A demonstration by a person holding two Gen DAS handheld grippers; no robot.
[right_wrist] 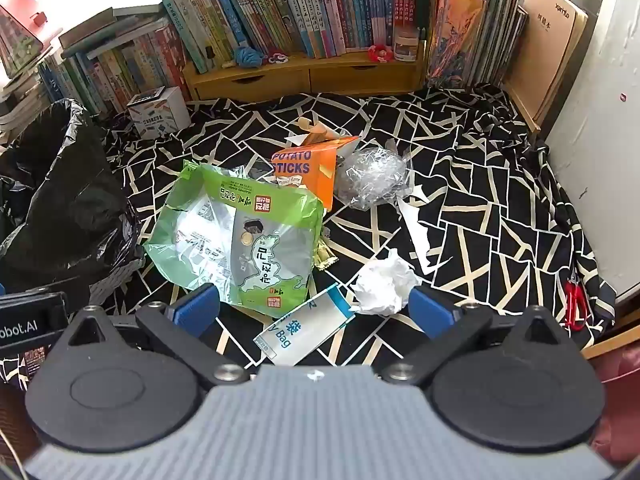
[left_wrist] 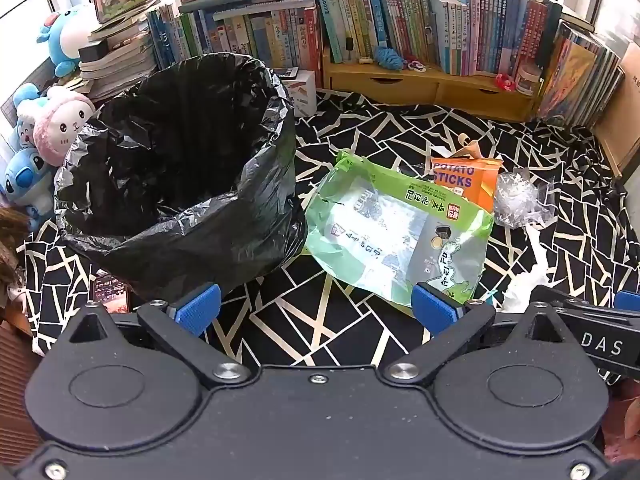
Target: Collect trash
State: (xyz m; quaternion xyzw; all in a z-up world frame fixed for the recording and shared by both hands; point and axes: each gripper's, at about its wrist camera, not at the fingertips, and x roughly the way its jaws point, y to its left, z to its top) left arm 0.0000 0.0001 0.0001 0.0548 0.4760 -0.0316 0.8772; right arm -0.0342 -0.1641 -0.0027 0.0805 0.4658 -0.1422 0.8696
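A bin lined with a black bag (left_wrist: pixel 180 160) stands at the left on the patterned cloth (left_wrist: pixel 320 328). To its right lie a green wrapper (left_wrist: pixel 400 236), an orange potato sticks box (left_wrist: pixel 460 180) and crumpled clear plastic (left_wrist: pixel 518 200). My left gripper (left_wrist: pixel 316 310) hangs open above the cloth, near the wrapper's front corner. In the right wrist view the green wrapper (right_wrist: pixel 244 236), the orange box (right_wrist: pixel 308 168), the clear plastic (right_wrist: pixel 372 178), a white paper ball (right_wrist: pixel 384 282), a torn white strip (right_wrist: pixel 416 232) and a blue-and-white bag (right_wrist: pixel 304 328) lie scattered. My right gripper (right_wrist: pixel 316 310) is open above the blue-and-white bag.
Rows of books (left_wrist: pixel 400 20) and a yellow wooden drawer shelf (left_wrist: pixel 432 84) close off the back. Plush toys (left_wrist: pixel 60 124) sit left of the bin. A small white box (right_wrist: pixel 160 112) stands behind the bin. Red scissors (right_wrist: pixel 574 308) lie at the cloth's right edge.
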